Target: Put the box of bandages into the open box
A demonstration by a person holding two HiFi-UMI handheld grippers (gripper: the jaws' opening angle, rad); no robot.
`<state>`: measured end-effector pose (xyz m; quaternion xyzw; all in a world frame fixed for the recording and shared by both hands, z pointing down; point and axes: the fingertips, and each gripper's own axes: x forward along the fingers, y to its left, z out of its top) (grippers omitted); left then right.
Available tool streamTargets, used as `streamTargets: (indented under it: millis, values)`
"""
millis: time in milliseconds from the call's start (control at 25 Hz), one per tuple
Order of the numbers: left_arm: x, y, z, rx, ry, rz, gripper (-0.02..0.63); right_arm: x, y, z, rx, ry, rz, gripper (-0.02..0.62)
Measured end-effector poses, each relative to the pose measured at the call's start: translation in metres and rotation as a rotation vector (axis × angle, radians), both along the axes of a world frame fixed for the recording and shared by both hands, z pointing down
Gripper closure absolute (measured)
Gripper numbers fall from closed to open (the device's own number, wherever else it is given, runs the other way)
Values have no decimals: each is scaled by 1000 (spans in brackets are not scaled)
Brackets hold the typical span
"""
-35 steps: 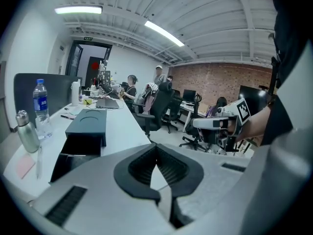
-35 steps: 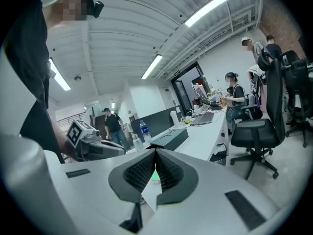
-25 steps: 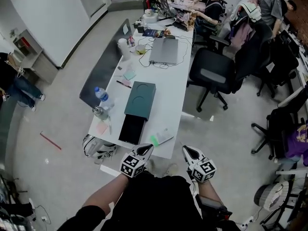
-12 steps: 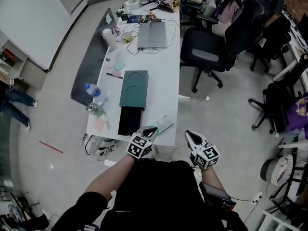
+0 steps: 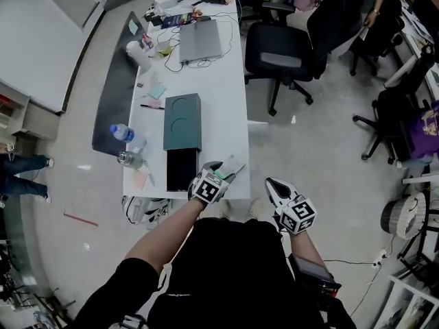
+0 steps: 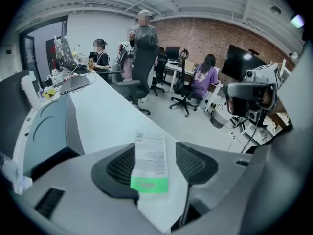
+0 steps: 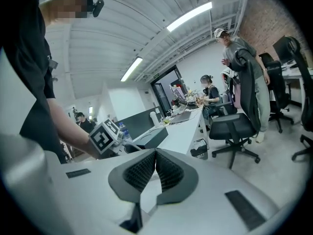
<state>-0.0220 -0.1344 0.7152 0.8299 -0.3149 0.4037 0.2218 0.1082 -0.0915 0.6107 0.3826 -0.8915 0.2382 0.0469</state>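
Box of bandages [image 6: 149, 156] lies ungripped between the opening jaws of the left claw [image 6: 157, 163].

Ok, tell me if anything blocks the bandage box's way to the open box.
Nothing visible does. The white-and-green cardboard bandage box lies between the opening jaws of the left gripper; only bare white tabletop separates it from the open black box.

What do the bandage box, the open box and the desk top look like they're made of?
Bandage box: probably thin printed card, matte white with a green band and sharp edges.
Open box: likely rigid card, matte black inside.
Desk top: apparently smooth white laminate with a faint sheen.
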Motion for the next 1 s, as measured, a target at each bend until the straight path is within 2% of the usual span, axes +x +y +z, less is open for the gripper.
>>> streamTargets:
  millis: [120,440,640,1000]
  values:
    - [5,-6,14,-48,-57,18,294,7,3,4,-15,-4,19,569]
    - [15,-19,35,-139,-132,52,234,25,8,10,-42,-1,66,569]
    - [5,-18,52,-195,-231,31,229,36,10,11,-52,-2,92,569]
    - [5,-17,53,-241,-250,1,261,42,10,14,-64,1,96,569]
